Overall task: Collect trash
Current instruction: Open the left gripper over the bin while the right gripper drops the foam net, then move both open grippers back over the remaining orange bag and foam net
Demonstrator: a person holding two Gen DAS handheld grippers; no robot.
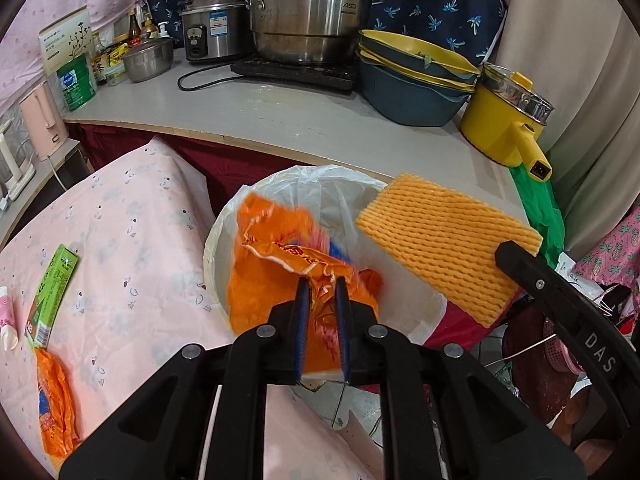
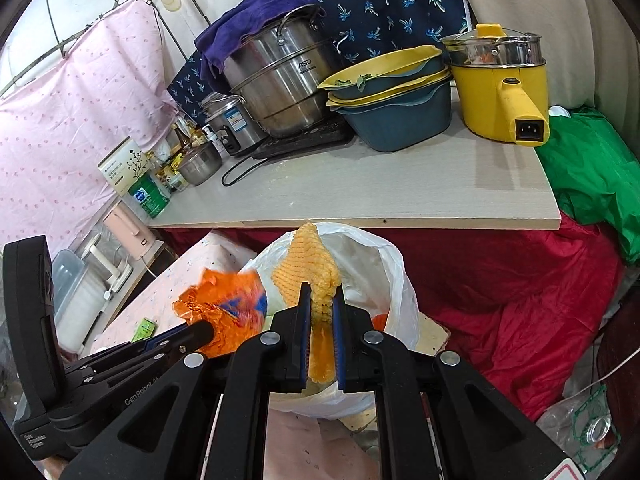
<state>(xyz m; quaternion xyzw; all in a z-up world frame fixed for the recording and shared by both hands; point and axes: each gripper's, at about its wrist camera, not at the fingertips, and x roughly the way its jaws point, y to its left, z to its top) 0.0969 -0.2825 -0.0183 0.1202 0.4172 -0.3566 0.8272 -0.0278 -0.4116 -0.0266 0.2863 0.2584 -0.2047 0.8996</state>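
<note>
Motion-blurred: crumpled orange plastic wrapper over white-lined round bin. Bin's bottom hidden beneath it. Small green carton's print too small to read. Large steel stockpot cropped at top edge.

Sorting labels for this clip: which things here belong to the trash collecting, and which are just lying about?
Job: orange wrapper in left gripper; yellow foam net in right gripper; lined bin; green carton.
Lying about: steel pot, stacked basins, yellow cooker.

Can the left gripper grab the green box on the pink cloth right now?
Probably not yet. The left gripper has an orange wrapper between its pads over the bin. The green box lies uncovered.
</note>
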